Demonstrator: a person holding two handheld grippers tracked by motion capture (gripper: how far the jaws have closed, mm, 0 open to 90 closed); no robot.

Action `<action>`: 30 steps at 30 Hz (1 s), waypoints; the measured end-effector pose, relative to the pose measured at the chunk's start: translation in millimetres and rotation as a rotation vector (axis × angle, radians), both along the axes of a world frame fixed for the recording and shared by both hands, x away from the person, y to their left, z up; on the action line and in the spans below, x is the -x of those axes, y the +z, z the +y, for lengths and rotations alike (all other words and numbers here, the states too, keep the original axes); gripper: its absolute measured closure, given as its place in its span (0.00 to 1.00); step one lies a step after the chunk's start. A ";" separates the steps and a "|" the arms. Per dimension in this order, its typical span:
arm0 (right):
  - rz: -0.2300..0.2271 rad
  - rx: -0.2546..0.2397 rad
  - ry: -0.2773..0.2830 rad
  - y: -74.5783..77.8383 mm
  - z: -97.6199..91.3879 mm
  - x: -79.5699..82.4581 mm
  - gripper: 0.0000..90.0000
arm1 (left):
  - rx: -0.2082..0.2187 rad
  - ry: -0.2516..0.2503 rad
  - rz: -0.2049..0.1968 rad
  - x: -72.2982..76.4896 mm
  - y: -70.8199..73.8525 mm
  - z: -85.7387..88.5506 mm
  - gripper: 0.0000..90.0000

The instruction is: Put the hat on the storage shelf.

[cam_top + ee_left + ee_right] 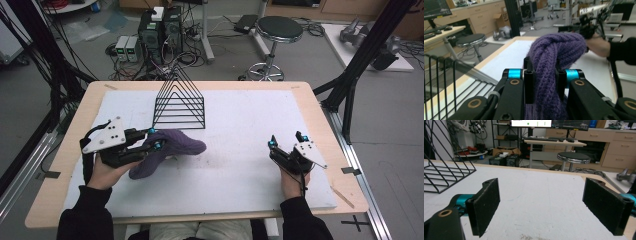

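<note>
the left gripper (155, 139) clamps a purple knit cloth (170, 150) on the white mat (240, 165), just in front of a black wire rack (180, 105). the right gripper (286, 139) rests well apart with jaws spread, nothing between them.

Black left gripper (154, 138) with grey three-cornered plate, cyan jaw joints, brass screws, black sleeves (85, 215)

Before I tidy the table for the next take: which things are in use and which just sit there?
In use: purple knitted cloth, clamped in the left gripper; right gripper, open.
Idle: black wire rack; stool.
</note>
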State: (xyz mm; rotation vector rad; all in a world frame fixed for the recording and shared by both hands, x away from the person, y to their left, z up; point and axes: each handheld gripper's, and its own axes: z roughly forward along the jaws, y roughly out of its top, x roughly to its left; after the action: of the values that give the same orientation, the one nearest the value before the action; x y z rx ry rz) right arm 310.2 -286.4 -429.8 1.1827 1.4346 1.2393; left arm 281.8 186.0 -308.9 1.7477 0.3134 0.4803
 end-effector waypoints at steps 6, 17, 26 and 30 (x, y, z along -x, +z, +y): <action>0.010 -0.012 0.058 1.8 -0.9 -1.8 0.14 | 0.041 -0.033 -0.014 -2.4 17.3 -7.2 0.86; 0.013 -0.036 0.280 9.6 12.8 -2.1 0.14 | 0.103 -0.063 -0.035 -9.0 33.1 -14.3 0.86; 0.044 -0.021 0.495 16.0 34.4 -5.5 0.14 | 0.119 -0.086 -0.041 -11.2 36.1 -21.4 0.86; 0.056 0.062 0.674 20.5 49.7 -12.4 0.14 | 0.093 -0.091 -0.045 -12.5 33.9 -30.8 0.86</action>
State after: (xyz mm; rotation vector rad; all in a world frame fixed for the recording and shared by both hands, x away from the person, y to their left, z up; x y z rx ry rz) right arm 322.6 -236.7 -409.3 0.7046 1.9871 1.5927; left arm 294.2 155.2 -275.0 1.6505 0.2198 0.4325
